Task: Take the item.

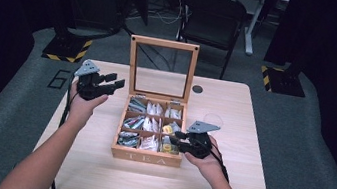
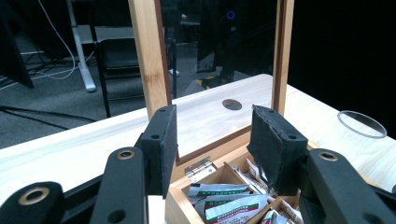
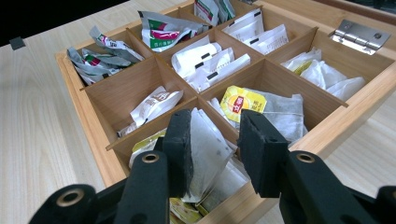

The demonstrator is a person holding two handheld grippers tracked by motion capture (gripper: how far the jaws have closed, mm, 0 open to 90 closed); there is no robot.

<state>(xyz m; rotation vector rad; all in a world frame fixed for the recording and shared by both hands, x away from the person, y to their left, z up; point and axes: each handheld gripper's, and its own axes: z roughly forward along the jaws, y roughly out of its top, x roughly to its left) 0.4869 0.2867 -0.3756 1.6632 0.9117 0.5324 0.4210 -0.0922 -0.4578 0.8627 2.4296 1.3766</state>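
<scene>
The right gripper (image 3: 215,154) stands part open over the tea box's (image 1: 146,158) near right corner compartment, a white tea bag (image 3: 208,147) between its jaws, against the left pad and apart from the right. Beyond them lie the dividers. The left gripper (image 2: 215,149), part open and holding nothing, hovers left of the upright lid (image 1: 161,68) over open table (image 1: 224,183)

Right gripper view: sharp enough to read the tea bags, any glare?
Right gripper view: pale tea bag between the black jaws is sharp, without glare; high view: soft, wooden tea box contents blur; left gripper view: the glass lid looks dark.
</scene>
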